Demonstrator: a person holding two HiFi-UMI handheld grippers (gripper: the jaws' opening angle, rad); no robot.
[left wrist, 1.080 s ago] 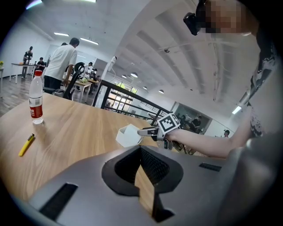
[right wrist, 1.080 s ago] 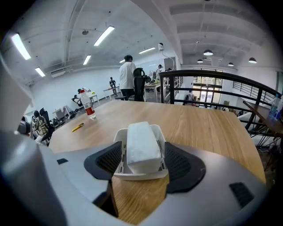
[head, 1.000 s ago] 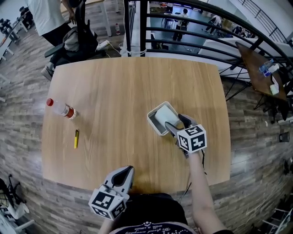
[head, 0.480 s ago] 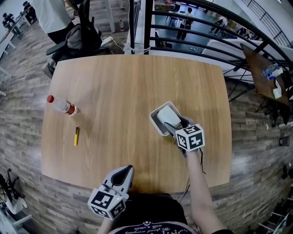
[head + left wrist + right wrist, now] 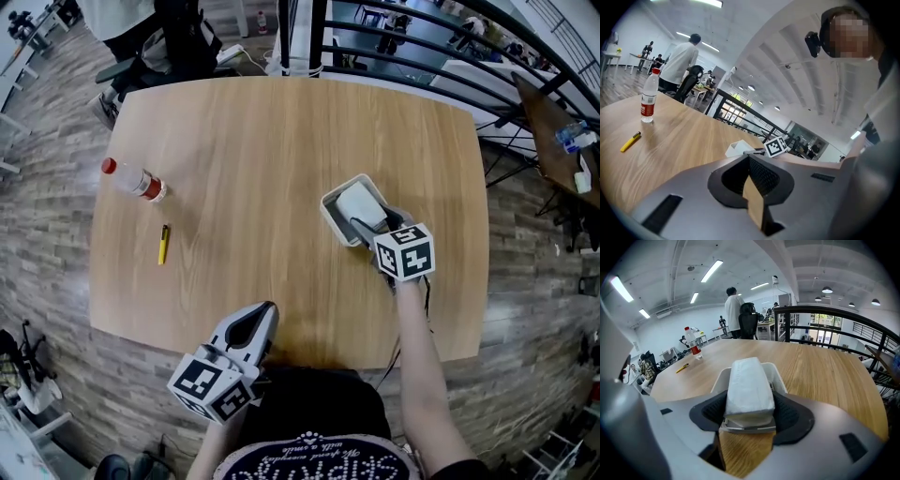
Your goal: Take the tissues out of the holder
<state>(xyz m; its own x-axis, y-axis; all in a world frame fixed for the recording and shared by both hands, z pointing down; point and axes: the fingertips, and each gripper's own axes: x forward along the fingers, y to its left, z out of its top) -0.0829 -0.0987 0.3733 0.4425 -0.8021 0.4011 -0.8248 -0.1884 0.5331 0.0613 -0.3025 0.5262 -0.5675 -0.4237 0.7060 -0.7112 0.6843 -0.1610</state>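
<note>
A white tissue pack [image 5: 359, 203] stands in an open white holder [image 5: 330, 208] right of the table's middle. My right gripper [image 5: 373, 217] reaches in from the near side. In the right gripper view the tissue pack [image 5: 749, 387] fills the gap between the jaws of the right gripper [image 5: 749, 414], which is shut on it, and the holder [image 5: 723, 376] rim shows behind it. My left gripper [image 5: 258, 314] hangs over the near table edge, far from the holder. In its own view the left gripper [image 5: 752, 161] is shut and holds nothing.
A clear bottle [image 5: 134, 180] with a red cap and label stands at the table's left, and a yellow pen [image 5: 164, 244] lies near it. A black railing [image 5: 422, 42] runs behind the far edge. A person and a chair are beyond the far left corner.
The head camera has tilted, so the table sits higher in view. My right gripper stays at the holder with the tissue pack between its jaws. The left gripper keeps its place.
</note>
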